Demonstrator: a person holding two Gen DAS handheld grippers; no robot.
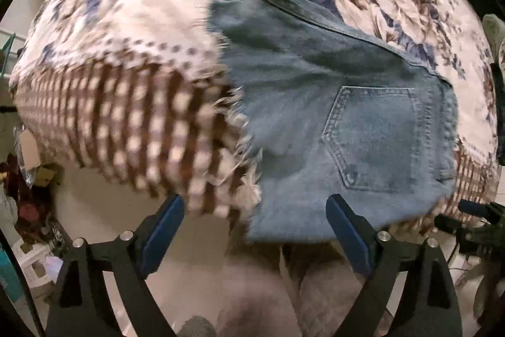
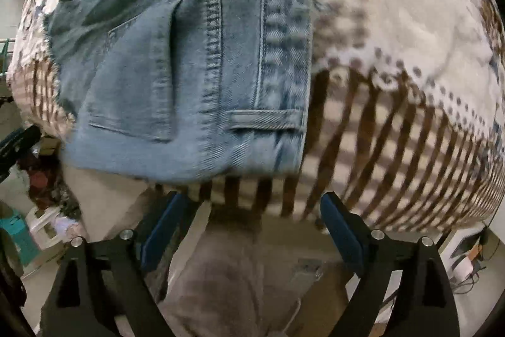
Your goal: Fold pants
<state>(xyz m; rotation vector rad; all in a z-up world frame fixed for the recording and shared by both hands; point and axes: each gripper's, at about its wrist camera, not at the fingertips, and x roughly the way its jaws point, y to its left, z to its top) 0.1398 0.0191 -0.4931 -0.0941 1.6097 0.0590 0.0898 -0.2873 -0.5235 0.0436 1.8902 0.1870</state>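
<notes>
Clutter, far left: boxes + bags on floor beyond the bed edge, blurred; can't ID items.
Bedspread: floral top, brown-striped border hanging over the near edge.
Left gripper: fingers spread wide, nothing btwn them, just off the near bed edge, below the frayed hem.
Pants: denim shorts, already doubled over into a compact stack, back pocket facing up, frayed hem on the left side. Lying on bedspread w/ near edge overhanging the striped border.
Right gripper: also spread wide, empty, hovering just short of the bed edge, below the waistband end.
Waistband: on the right side of the stack in right wrist view, belt loop visible, running away from camera.
Person's legs: grey trousers below both grippers.
Step (judgement): looks late — one fold seems done; either a last fold or finished & pulling away. Can't tell which.
Next move (judgement): if another fold, each gripper needs to close on a near corner — left at hem side, right at waistband side — lift both layers together, carry across, keep edges aligned.
Risk (judgement): thick denim, may catch top layer only.
Brands/writing: none legible; no tag or patch readable, frames motion-blurred.
</notes>
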